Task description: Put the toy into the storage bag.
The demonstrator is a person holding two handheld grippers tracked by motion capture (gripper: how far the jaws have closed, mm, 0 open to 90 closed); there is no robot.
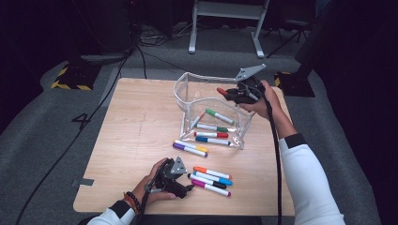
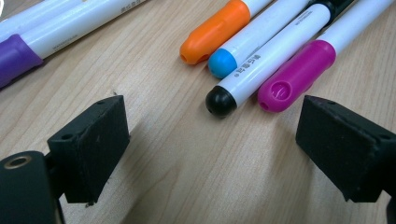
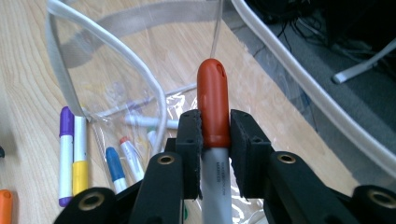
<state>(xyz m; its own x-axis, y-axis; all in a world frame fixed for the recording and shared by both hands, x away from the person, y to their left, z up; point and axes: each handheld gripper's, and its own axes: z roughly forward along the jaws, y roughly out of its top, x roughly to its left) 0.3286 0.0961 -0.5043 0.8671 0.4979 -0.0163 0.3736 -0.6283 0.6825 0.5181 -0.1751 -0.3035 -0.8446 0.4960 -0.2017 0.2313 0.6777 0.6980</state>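
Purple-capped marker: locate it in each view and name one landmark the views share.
High view: purple-capped marker lies mid-table, just before the clear pouch.
Left gripper view: its cap sits at the upper left edge.
Right gripper view: it stands at lower left.
Shared landmark: the yellow-capped marker lying right beside it.

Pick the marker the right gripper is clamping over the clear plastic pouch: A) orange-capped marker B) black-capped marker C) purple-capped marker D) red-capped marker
D: in the right gripper view the right gripper has its jaws closed on the red-capped marker, held above the clear plastic pouch; the orange-capped marker and black-capped marker lie on the wooden table ahead of the open left gripper.
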